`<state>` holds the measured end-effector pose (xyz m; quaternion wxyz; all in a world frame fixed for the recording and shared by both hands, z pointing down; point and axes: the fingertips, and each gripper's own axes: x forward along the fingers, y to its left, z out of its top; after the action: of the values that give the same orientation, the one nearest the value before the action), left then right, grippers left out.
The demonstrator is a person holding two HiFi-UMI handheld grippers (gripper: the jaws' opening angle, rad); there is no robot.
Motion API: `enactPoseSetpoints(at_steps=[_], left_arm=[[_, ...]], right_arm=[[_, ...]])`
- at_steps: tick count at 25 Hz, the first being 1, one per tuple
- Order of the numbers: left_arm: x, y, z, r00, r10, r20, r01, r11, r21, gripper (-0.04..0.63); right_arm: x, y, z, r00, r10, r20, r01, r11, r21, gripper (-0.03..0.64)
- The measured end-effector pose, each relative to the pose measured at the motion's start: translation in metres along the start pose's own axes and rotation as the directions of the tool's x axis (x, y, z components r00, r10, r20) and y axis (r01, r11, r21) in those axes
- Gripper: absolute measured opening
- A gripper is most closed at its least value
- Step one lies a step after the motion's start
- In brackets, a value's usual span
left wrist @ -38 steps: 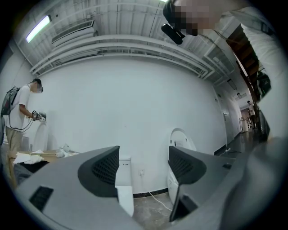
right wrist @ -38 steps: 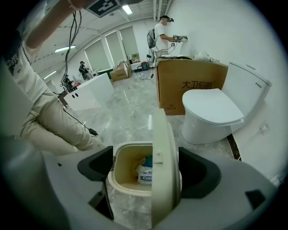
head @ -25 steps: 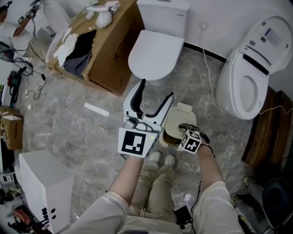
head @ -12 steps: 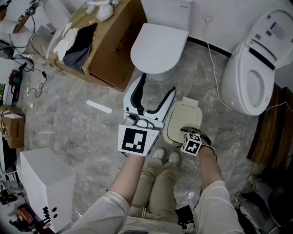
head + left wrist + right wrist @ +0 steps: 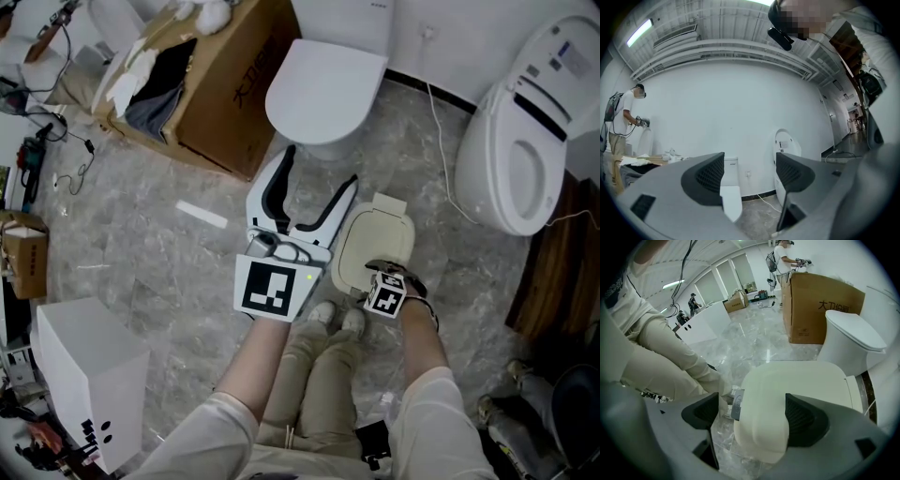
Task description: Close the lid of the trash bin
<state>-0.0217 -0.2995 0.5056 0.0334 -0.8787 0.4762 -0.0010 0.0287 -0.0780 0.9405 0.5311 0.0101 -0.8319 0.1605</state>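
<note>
The cream trash bin [image 5: 375,239] stands on the marble floor just ahead of the person's shoes, with its lid [image 5: 801,390] lying flat and down. My right gripper [image 5: 378,277] points steeply down over the lid's near edge. In the right gripper view it [image 5: 752,416] is open: the right pad [image 5: 806,420] lies over the lid's top and the left pad [image 5: 701,411] hangs off the bin's side. My left gripper [image 5: 319,169] is held level to the left of the bin. It [image 5: 750,176] stands open and empty, facing the wall.
A white toilet [image 5: 323,98] with its seat cover down stands just beyond the bin. A cardboard box [image 5: 202,84] is at far left and a second toilet [image 5: 520,159] at right. A white cabinet [image 5: 89,375] sits near left. A cable [image 5: 441,159] runs across the floor.
The bin's lid, partly raised with the dark inside showing a second ago, now lies flat. My right gripper has sunk down with it. The left gripper lowered slightly.
</note>
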Motion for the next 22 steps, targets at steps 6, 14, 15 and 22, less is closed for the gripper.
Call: enactPoseSetpoints(at_steps=[6, 14, 15, 22], left_arm=[[0.003, 0.002, 0.0, 1.0, 0.005, 0.003, -0.005, 1.0, 0.021, 0.322], [0.007, -0.001, -0.009, 1.0, 0.0, -0.011, 0.0, 1.0, 0.008, 0.322], [0.008, -0.001, -0.01, 1.0, -0.001, -0.013, 0.002, 1.0, 0.01, 0.322], [0.011, 0.001, -0.019, 1.0, 0.006, -0.017, -0.006, 1.0, 0.002, 0.322]], right_arm=[[0.008, 0.002, -0.004, 1.0, 0.018, 0.003, -0.018, 1.0, 0.017, 0.456], [0.015, -0.003, -0.007, 0.999, 0.007, 0.04, -0.009, 0.998, 0.062, 0.433], [0.016, -0.004, -0.007, 0.999, 0.003, 0.043, -0.006, 0.998, 0.068, 0.442], [0.016, -0.011, -0.006, 0.997, -0.019, 0.081, 0.013, 0.997, 0.079, 0.4]])
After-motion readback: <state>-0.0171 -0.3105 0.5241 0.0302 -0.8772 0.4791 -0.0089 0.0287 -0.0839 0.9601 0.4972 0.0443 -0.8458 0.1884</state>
